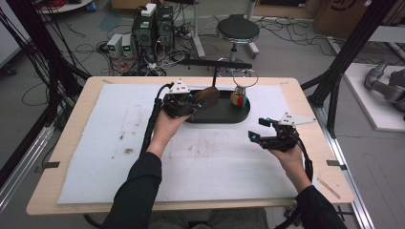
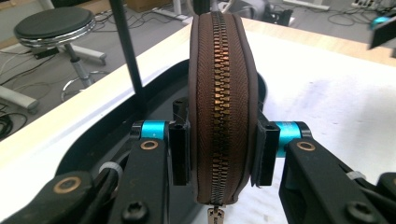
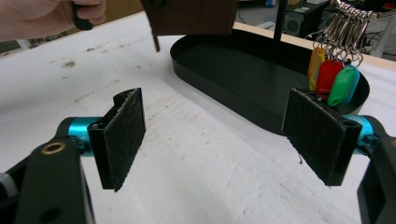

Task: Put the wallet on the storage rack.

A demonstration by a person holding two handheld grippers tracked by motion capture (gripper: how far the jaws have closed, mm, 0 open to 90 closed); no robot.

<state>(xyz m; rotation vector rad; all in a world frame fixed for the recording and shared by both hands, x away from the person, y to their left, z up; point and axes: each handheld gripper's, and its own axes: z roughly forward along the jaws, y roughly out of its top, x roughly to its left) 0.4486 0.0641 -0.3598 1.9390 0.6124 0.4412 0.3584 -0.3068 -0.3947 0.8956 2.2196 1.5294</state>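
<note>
1. The table (image 1: 76,119) is a pale wooden board, and a white sheet (image 1: 119,143) with some dirty marks covers most of it.
2. A black oval tray (image 1: 224,114) lies on the sheet at the far middle of the table. A thin black post (image 1: 215,76) rises from it.
3. The left gripper (image 1: 193,102) is at the near left edge of the tray. Its jaws are clamped on a round brown pouch (image 2: 223,107), one pad on each flat side.
4. The pouch stands on its edge between the pads, with the zip (image 2: 218,116) facing the left gripper view. It hangs over the left end of the tray; I cannot tell if it touches the tray.
5. The right gripper (image 1: 260,130) is to the right of the tray, above the sheet and well apart from the pouch. Its jaws stand wide apart with nothing between them.
6. A bunch of key tags (image 3: 334,74), yellow, red and green, hangs on rings over the right end of the tray.
</note>
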